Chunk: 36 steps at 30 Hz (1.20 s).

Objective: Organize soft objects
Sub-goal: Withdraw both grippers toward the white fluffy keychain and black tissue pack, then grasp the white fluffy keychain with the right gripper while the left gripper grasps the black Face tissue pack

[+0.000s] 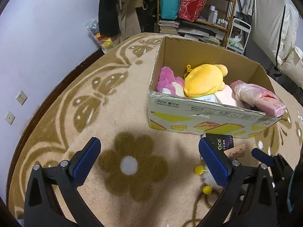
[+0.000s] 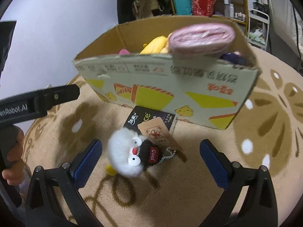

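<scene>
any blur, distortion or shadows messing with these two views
Left wrist view: sharp, fisheye bends the cardboard box, a soft shadow darkens the rug. Right wrist view: pink roll on the box rim looks smeared, white plush toy slightly soft.

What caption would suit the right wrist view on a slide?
Open right tool over a white plush toy on the rug, before a half-filled cardboard box.

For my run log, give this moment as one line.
stage: reaching for toy | left gripper: open, empty | right gripper: open around fluffy white penguin plush on rug | printed cardboard box: holds yellow plush, pink plush
</scene>
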{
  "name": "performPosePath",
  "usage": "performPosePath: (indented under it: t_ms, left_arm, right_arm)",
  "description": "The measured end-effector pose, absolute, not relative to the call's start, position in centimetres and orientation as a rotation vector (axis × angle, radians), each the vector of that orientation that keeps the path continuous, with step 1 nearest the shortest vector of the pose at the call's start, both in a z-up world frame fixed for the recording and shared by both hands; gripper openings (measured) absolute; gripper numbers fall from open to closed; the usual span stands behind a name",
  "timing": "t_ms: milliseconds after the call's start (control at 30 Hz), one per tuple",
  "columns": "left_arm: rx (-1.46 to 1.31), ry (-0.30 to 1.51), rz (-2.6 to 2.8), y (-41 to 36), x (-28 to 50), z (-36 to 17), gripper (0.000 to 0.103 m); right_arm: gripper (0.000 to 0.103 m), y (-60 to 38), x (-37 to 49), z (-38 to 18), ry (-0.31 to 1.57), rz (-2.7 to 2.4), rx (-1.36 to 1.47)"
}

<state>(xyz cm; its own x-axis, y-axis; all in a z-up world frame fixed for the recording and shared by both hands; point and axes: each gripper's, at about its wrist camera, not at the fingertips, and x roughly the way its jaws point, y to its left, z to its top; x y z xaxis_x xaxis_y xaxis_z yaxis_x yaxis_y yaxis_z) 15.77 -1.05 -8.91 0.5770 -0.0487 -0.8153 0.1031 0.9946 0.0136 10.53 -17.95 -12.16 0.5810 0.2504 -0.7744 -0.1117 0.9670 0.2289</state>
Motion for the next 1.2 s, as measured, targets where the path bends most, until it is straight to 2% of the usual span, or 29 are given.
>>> performPosePath:
  t_ms: [233, 300, 433, 567, 733, 1200]
  left_arm:
    - [0.066, 0.965, -0.107, -1.6, 16.3, -9.6, 0.102]
    - [0.069, 0.963, -0.119, -2.0, 16.4, -9.7, 0.102]
    - [0.087, 0.961, -0.143, -2.7, 16.4, -10.1, 0.102]
    - [0.1, 0.967, -0.157, -3.4, 16.4, -10.5, 0.102]
    - [0.087, 0.98, -0.183, -4.2, 16.3, -11.0, 0.102]
    - [0.125, 0.974, -0.294, -7.4, 16.2, -11.8, 0.102]
  right_arm:
    - [0.098, -16.7, 11.3, -13.6, 0.966, 0.235, 0.11]
    - [0.088, -16.4, 11.5, -14.1, 0.984, 0.243, 0.11]
    - [0.082, -16.2, 11.8, -14.8, 1.002, 0.235, 0.103]
    - [0.053, -16.2, 11.8, -14.9, 0.999, 0.22, 0.11]
    - [0.047, -16.3, 11.1, -14.8, 1.003, 0.232, 0.121]
    - [0.045, -20.8, 10.5, -14.1, 1.095, 0.194, 0.153]
